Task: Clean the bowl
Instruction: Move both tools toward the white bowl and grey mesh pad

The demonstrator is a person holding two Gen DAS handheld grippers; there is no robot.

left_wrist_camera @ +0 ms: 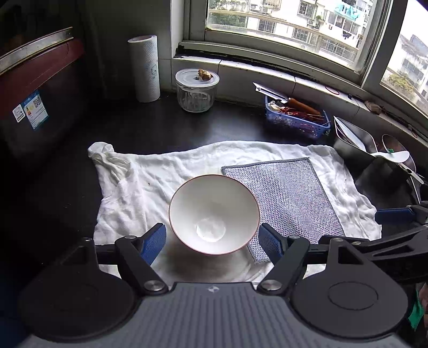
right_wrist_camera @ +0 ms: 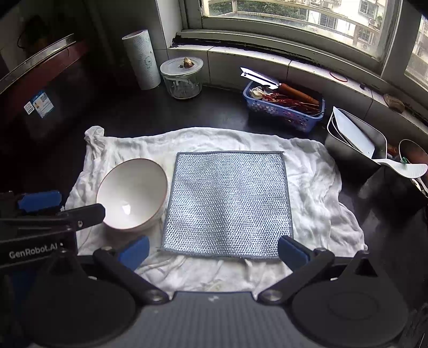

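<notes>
Bowl (left_wrist_camera: 214,214): white ceramic, thin red-brown rim, upright on crumpled white cloth (left_wrist_camera: 128,192) spread over dark countertop (left_wrist_camera: 133,125). Interior looks plain white, glare at the bottom. Sits toward left part of cloth, touching or just overlapping left edge of square silver mesh scouring cloth (right_wrist_camera: 227,203), grey-bound, lying flat on the white cloth to the right.

Left gripper (left_wrist_camera: 214,239): black arms, blue pads, spread wide, one finger either side of the bowl's near portion, both pads apart from the bowl wall. Nothing grasped. Seen also at the left edge of the right wrist view, near the bowl's left side.

Right gripper (right_wrist_camera: 214,251): released, fingers wide apart, hovering at near edge of mesh cloth; pads flank its near corners. Contact with cloth: cannot tell. Nothing grasped.

Far side of counter: white paper towel roll (left_wrist_camera: 144,69) standing upright at far left; clear glass jar with clear lid (left_wrist_camera: 196,91) just right of it, small brownish lump on the lid. Farther right, blue plastic basket (left_wrist_camera: 297,120) with red dried chillies and a brown-handled knife lying across it. Right of cloth, metal container (right_wrist_camera: 353,144) holding a white flat piece; white rice paddle (right_wrist_camera: 406,168) beside it. Curved window (left_wrist_camera: 294,24) behind, buildings outside.
</notes>
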